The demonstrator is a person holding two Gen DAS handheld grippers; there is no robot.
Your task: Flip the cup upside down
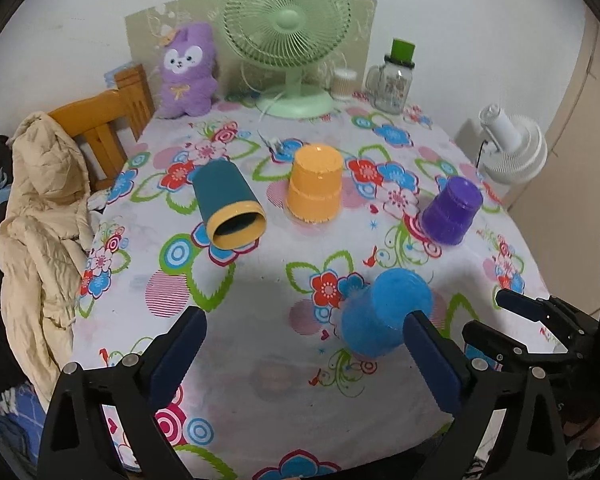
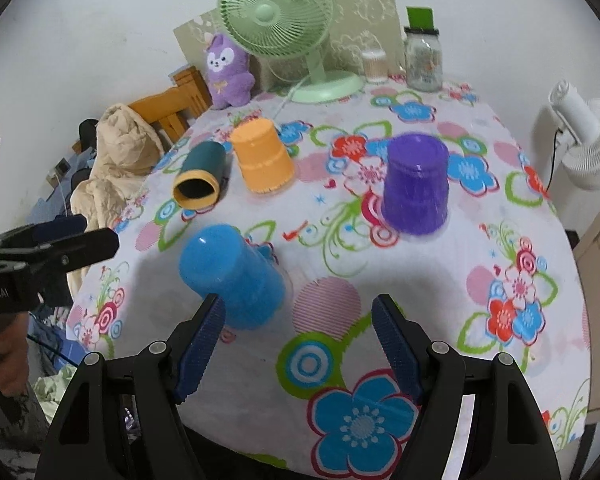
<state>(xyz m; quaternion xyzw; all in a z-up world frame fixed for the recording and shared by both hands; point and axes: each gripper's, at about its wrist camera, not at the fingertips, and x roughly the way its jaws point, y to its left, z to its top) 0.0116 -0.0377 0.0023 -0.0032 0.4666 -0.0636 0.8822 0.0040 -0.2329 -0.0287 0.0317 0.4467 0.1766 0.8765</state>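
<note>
Right, from my station I see four cups on the flowered tablecloth [image 1: 260, 312]. The blue cup [image 1: 386, 312] stands mouth-down near the front edge, base up. From the left wrist camera it sits just beyond the left gripper [image 1: 304, 354], partly behind the right-hand finger; that gripper's jaws are spread wide with nothing between them. From the right wrist camera the same cup is ahead and to the left of the right gripper [image 2: 298, 340], close to its left finger, though I can't quite tell whether pad and cup touch. Those jaws also stand apart, empty.

Farther back, the orange cup [image 1: 315, 184] and the purple cup [image 1: 452, 210] are both upside down on the cloth, well apart from each other. The teal cup [image 1: 228, 204], with its yellow rim, lies on its side left of the orange one, its mouth towards me.

Along the wall stand a green fan [image 1: 290, 36], a purple plush toy [image 1: 187, 70] to its left, and a glass jar [image 1: 392, 80] with a green lid to its right. A beige jacket [image 1: 40, 232] hangs over a wooden chair [image 1: 100, 120] at the table's left, and a white fan [image 1: 514, 148] sits off the right edge.
</note>
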